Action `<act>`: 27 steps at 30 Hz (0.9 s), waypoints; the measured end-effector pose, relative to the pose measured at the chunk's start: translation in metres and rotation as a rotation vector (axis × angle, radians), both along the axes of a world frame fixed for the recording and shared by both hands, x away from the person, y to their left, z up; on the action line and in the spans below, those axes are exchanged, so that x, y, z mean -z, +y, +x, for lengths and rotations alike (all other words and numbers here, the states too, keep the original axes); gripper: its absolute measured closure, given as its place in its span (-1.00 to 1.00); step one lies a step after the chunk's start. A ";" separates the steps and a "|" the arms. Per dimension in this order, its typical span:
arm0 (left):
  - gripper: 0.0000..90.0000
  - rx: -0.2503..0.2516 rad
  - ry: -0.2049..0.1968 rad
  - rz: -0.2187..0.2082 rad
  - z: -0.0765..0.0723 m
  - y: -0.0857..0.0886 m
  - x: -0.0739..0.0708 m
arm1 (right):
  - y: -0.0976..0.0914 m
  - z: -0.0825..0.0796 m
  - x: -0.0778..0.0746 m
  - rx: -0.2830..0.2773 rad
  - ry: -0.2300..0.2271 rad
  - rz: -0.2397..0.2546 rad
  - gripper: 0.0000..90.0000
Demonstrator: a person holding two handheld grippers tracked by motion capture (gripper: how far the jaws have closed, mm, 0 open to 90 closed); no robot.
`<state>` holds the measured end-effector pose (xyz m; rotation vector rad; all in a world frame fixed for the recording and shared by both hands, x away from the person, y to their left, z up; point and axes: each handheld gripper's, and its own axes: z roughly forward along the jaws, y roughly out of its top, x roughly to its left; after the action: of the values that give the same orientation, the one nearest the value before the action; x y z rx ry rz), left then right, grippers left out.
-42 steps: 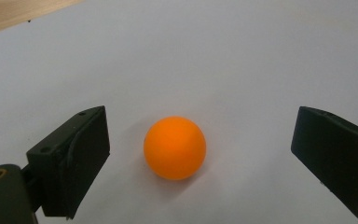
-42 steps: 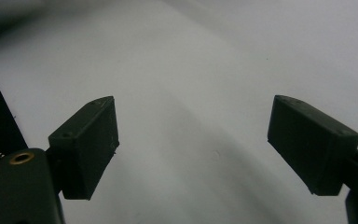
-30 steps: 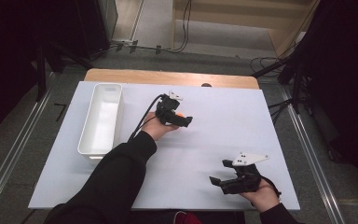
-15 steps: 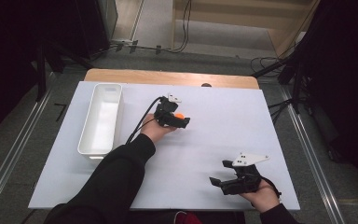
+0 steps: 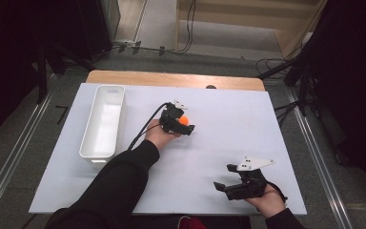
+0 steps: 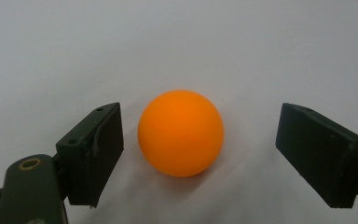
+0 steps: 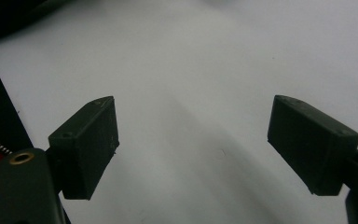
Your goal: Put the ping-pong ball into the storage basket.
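White table in a dim room, an orange ball lying on it between the jaws of the left gripper.

The ball looks smooth, hollow and light (likely a ping-pong ball), so it should roll or squirt away under an off-centre squeeze; the pads should meet it across its widest middle. The jaws have just been closing and stand spread either side, one close, the other well clear, neither pressing. The right gripper hangs spread and empty near the table's front edge. A white tray lies to the left. The ball's underside and far side are hidden.
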<state>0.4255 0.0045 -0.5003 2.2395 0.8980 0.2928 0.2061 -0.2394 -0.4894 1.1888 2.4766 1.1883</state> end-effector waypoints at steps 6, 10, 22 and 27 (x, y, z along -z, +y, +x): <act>-0.62 -0.007 0.005 0.018 0.000 -0.001 0.006 | 0.000 0.000 0.000 0.001 -0.001 -0.001 -0.67; -0.62 -0.009 0.001 0.027 0.000 -0.001 0.007 | 0.000 0.000 0.000 -0.001 0.000 -0.001 -0.67; -0.07 -0.032 -0.058 0.037 -0.001 0.005 0.008 | 0.000 0.000 0.001 -0.001 -0.005 -0.003 -0.67; 0.10 -0.038 -0.057 0.028 0.000 0.008 0.008 | 0.001 0.000 0.001 -0.004 -0.004 -0.001 -0.67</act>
<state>0.4259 0.0127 -0.5080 2.2304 0.9119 0.3865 0.2065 -0.2387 -0.4902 1.1813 2.4774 1.1895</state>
